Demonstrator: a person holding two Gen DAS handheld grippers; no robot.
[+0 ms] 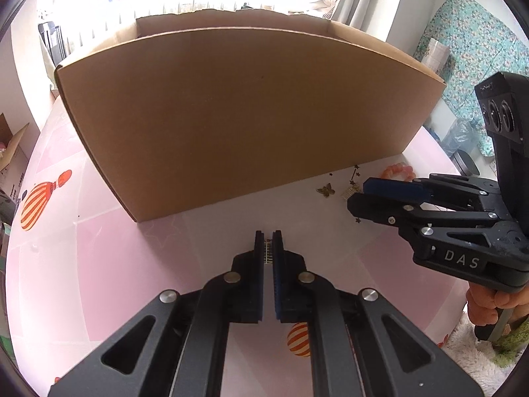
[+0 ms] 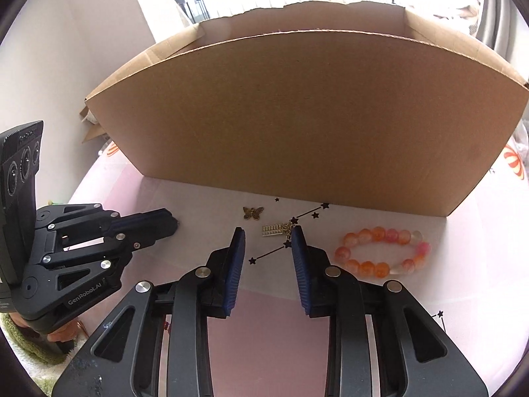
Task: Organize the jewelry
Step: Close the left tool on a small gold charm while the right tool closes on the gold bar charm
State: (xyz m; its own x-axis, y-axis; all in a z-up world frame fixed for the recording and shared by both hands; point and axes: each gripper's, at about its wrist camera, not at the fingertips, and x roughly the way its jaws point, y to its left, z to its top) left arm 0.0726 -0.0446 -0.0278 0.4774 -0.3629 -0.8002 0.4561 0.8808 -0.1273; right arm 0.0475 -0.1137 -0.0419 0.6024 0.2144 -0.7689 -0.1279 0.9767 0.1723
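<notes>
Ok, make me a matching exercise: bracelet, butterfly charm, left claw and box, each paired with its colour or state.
Things:
1. bracelet
2. butterfly charm
3. left claw
4. box

Colour or state:
A. plain brown cardboard
B. shut on a small gold piece
C. orange and pink beads
D. dull bronze, lying flat

Pairs: 1-C, 2-D, 3-B, 4-A

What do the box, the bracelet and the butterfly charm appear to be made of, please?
Box: matte brown corrugated cardboard, with a ragged torn top edge. Bracelet: glossy translucent orange-pink beads, glass or stone. Butterfly charm: dull bronze-toned metal, probably.
</notes>
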